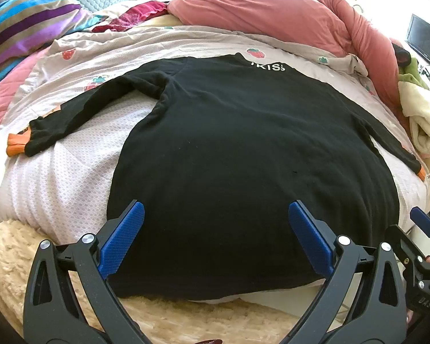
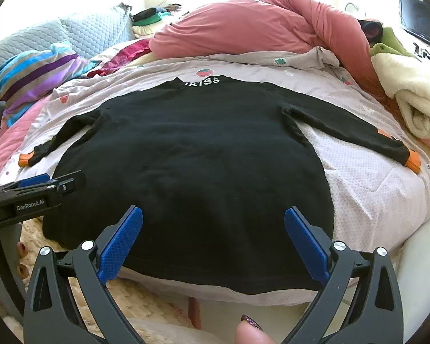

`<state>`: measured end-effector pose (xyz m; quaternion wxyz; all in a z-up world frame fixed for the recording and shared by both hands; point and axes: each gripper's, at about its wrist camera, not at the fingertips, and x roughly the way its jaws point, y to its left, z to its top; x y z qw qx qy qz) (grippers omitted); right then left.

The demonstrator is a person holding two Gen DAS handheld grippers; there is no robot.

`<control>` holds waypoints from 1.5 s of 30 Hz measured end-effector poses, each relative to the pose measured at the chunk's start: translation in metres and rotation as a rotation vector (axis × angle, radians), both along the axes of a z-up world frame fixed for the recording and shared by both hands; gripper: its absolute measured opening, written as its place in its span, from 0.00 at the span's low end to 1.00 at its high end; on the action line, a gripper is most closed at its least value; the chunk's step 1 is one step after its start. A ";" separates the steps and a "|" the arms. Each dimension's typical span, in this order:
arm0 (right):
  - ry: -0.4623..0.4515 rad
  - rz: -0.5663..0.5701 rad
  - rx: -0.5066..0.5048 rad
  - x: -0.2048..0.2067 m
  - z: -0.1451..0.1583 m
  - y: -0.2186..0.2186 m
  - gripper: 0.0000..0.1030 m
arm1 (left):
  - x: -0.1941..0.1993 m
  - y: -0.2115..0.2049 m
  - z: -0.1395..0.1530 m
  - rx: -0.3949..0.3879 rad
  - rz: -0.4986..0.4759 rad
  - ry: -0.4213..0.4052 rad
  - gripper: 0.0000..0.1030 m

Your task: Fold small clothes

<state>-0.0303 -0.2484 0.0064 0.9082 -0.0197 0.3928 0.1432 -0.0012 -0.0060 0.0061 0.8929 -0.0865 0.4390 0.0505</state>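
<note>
In the left wrist view, one black long-sleeved shirt (image 1: 243,149) lies flat on the bed (image 1: 71,177), with its hem toward the camera and its collar at the far side. White letters are on the collar. The shirt has two sleeves, both spread outward, and each ends in one orange cuff (image 1: 15,144). The left hand-held gripper (image 1: 216,219) hangs above the hem part of the shirt; its two blue fingers (image 1: 123,240) stand wide apart and hold nothing. At the right edge a part of the right hand-held gripper (image 1: 421,246) shows, but I cannot tell its opening from here. Behind the shirt lie one pink duvet (image 1: 272,14), one striped pillow (image 1: 28,25) and one cream blanket (image 1: 424,126). One fluffy beige rug (image 1: 11,258) is below the bed edge.

In the right wrist view, the same one shirt (image 2: 192,154) lies on the bed (image 2: 372,189), with both sleeves and both orange cuffs visible, one at each side. The right hand-held gripper (image 2: 213,218) is over the hem, its two blue fingers (image 2: 306,243) wide apart, nothing between them. The left hand-held gripper (image 2: 43,189) shows from the side at the left edge, near the shirt's lower left corner. One fingertip with dark polish (image 2: 250,329) appears at the bottom.
</note>
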 end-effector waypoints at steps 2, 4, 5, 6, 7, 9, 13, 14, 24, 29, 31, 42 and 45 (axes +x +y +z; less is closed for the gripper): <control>-0.003 -0.001 0.000 -0.001 -0.001 0.002 0.96 | 0.000 0.000 0.000 0.001 -0.001 -0.001 0.92; -0.004 0.000 -0.001 -0.001 -0.001 0.003 0.96 | 0.000 0.000 0.000 0.002 -0.001 -0.001 0.92; -0.004 0.001 -0.002 -0.001 -0.001 0.003 0.96 | 0.000 0.001 0.000 0.002 -0.001 -0.002 0.92; -0.003 0.001 -0.002 0.000 -0.001 0.003 0.96 | 0.000 0.000 0.000 0.003 -0.001 -0.001 0.92; -0.002 0.001 -0.001 0.000 -0.001 0.003 0.96 | 0.000 0.000 0.000 0.005 0.000 -0.002 0.92; -0.003 0.001 -0.001 0.001 -0.001 0.002 0.96 | 0.000 0.001 0.001 0.006 -0.001 -0.003 0.92; -0.003 0.000 0.000 -0.001 -0.001 0.002 0.96 | 0.000 0.001 0.000 0.006 -0.001 -0.002 0.92; -0.006 0.002 -0.001 -0.001 -0.001 0.003 0.96 | 0.000 0.001 0.000 0.007 -0.001 -0.002 0.92; -0.009 -0.003 0.002 -0.002 0.001 0.001 0.96 | 0.001 0.003 0.001 0.010 -0.002 -0.004 0.92; -0.012 -0.008 0.002 -0.002 0.001 -0.001 0.96 | 0.001 0.003 0.001 0.017 -0.004 -0.007 0.92; -0.011 -0.009 0.000 -0.001 0.001 -0.001 0.96 | 0.001 0.004 0.001 0.017 -0.004 -0.007 0.92; -0.019 -0.015 0.002 0.001 0.000 -0.001 0.96 | 0.004 0.000 0.003 0.024 -0.004 -0.012 0.92; -0.020 -0.018 0.003 0.006 0.001 -0.002 0.96 | 0.009 -0.001 0.004 0.023 -0.006 -0.012 0.92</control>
